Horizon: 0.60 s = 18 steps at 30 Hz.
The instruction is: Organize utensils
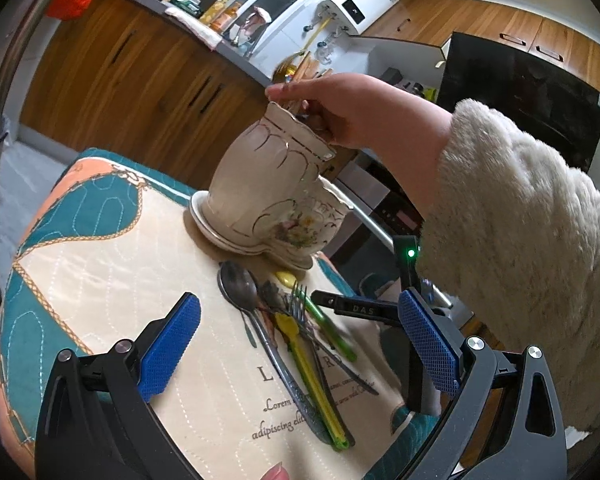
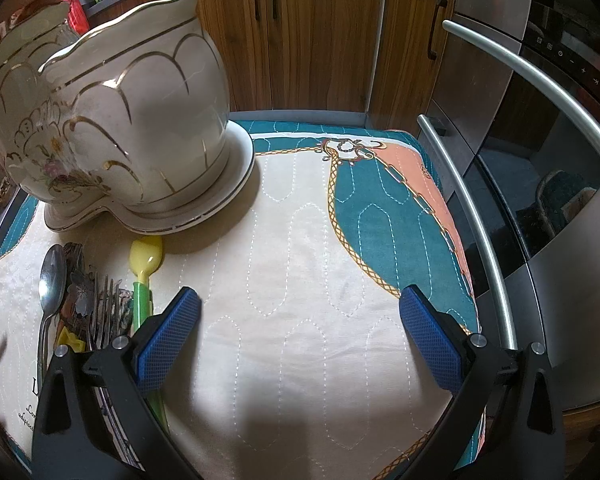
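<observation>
A cream ceramic double pot with gold trim stands on its saucer on the quilted mat; it also shows in the right wrist view. A bare hand reaches into its top. A pile of utensils lies in front of it: a metal spoon, a fork, a yellow plastic utensil and a green one. They also show in the right wrist view: spoon, yellow-green utensil. My left gripper is open above the pile. My right gripper is open over bare mat, beside the pile.
The quilted mat covers a small surface. An oven with long steel handles stands at the right. Wooden cabinets are behind. A fluffy white sleeve fills the right of the left wrist view.
</observation>
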Motion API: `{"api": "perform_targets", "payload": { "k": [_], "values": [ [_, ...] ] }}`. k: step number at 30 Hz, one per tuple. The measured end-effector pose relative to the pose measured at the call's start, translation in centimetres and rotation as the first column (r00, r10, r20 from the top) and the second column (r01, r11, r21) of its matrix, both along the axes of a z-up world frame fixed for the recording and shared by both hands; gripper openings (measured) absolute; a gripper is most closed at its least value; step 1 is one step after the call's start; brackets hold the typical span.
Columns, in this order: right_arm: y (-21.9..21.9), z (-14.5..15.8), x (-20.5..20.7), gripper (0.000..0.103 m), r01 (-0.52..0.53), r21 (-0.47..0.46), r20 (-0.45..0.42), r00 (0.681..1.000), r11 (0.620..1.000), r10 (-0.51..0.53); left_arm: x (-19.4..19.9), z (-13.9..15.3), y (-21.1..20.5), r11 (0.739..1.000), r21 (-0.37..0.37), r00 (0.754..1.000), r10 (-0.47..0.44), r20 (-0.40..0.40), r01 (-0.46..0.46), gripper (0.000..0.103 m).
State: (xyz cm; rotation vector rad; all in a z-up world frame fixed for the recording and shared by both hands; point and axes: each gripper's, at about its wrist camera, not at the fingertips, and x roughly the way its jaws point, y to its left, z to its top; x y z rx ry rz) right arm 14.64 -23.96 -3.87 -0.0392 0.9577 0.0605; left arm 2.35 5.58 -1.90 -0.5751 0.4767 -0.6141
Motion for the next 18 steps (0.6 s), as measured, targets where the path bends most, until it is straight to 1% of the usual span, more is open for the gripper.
{"api": "perform_targets", "payload": {
  "k": [3,10,13,14,15,16,18],
  "values": [
    [0.0,0.0,0.0,0.099,0.000,0.000,0.000,1.000,1.000,0.000,0.0,0.0,0.0,1.000,0.002,1.000,-0.005,0.001,0.005,0.098],
    [0.1,0.0,0.0,0.099,0.000,0.000,0.000,1.000,1.000,0.000,0.0,-0.1,0.6,1.000,-0.026,1.000,-0.008,-0.002,0.008,0.098],
    [0.1,0.0,0.0,0.099,0.000,0.000,0.000,1.000,1.000,0.000,-0.3,0.2,1.3,0.998,-0.059,1.000,0.002,0.010,-0.001,0.098],
    [0.1,0.0,0.0,0.099,0.000,0.000,0.000,1.000,1.000,0.000,-0.7,0.4,1.9,0.997,-0.074,0.999,0.027,0.035,-0.024,0.098],
    [0.1,0.0,0.0,0.099,0.000,0.000,0.000,1.000,1.000,0.000,-1.1,0.6,2.5,0.994,-0.097,0.997,0.050,0.057,-0.044,0.098],
    [0.1,0.0,0.0,0.099,0.000,0.000,0.000,1.000,1.000,0.000,-1.5,0.7,3.5,0.988,-0.142,0.994,0.076,0.078,-0.064,0.098],
    [0.1,0.0,0.0,0.099,0.000,0.000,0.000,1.000,1.000,0.000,-1.7,0.4,4.6,0.976,-0.190,0.990,0.120,0.070,-0.105,0.098]
  ]
}}
